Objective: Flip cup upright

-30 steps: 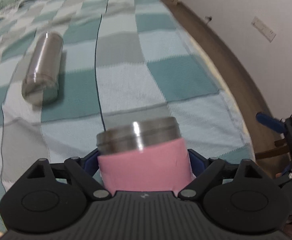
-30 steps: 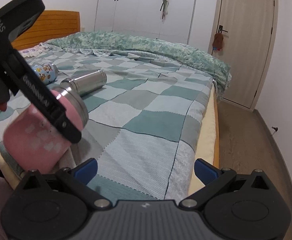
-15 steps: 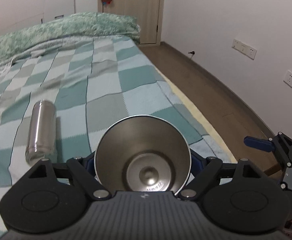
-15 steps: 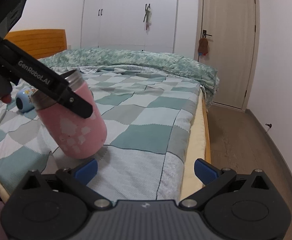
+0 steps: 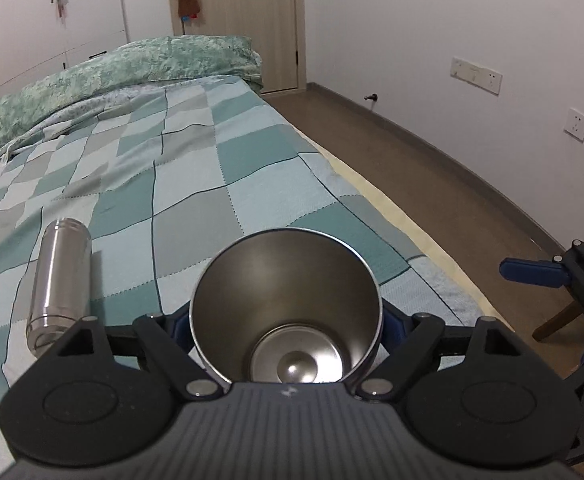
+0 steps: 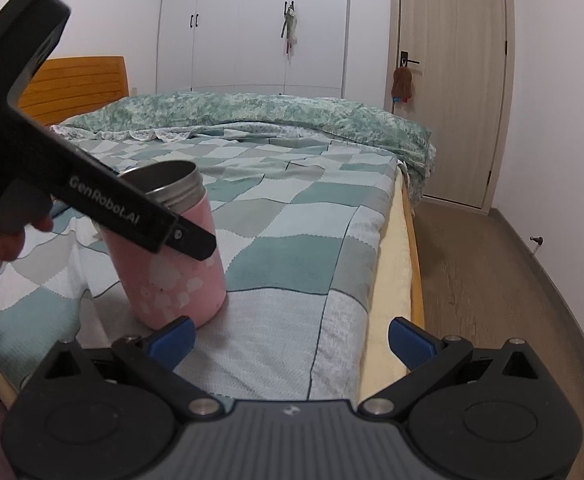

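Cup [image 6: 172, 248] stands (mouth up) between left gripper [image 5: 286, 326] fingers.

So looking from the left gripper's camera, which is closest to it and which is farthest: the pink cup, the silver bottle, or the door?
1. Pink cup: held in the left gripper.
2. Silver bottle: lying on the bed, left.
3. Door: far wall, behind the bed.

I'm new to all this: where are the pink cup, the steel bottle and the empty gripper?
pink cup [image 6: 180, 280]: right wrist view, pink side.
steel bottle [image 5: 60, 280]: left wrist view, mid-body.
right gripper [image 6: 290, 338]: right wrist view, gap between fingertips.
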Available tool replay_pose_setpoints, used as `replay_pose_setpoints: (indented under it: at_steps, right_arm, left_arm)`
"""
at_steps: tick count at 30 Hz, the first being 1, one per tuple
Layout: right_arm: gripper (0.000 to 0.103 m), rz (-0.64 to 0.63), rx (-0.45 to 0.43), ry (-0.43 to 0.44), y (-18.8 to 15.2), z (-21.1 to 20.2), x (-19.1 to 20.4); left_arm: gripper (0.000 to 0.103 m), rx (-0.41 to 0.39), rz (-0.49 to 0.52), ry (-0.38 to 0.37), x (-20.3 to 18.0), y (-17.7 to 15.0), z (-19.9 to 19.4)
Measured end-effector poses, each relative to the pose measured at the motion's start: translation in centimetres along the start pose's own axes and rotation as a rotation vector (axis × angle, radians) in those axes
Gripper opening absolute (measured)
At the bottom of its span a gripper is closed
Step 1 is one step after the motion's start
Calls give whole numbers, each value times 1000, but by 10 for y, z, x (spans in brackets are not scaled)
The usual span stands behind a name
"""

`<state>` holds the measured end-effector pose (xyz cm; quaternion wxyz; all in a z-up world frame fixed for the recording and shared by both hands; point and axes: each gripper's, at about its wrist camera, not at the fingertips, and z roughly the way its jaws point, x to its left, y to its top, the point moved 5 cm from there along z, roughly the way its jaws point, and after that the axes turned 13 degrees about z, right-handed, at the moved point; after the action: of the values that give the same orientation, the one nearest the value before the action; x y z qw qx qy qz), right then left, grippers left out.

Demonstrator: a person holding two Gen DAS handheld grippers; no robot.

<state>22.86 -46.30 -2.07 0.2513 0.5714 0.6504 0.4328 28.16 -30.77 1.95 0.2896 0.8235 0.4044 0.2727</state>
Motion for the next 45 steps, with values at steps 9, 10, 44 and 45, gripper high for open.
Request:
replay_pose_setpoints:
  at_steps: [9,10,44,45]
  right_arm:
    - [103,-3,-21,-8,5,-13,10]
    - [103,-3,-26,-8,6,-18,13]
    - [103,99,-341,-91,-61,-88,219]
    - [103,97,-350,-100,-65,-87,220]
  left_arm:
    - [103,-93,-13,-47,5,2,-27]
    - [103,-103,-20,-40,7,2,-33]
    - [103,-443,-190,408,131,-254,-220]
    - [103,-456,-188,440,131,-262,-217]
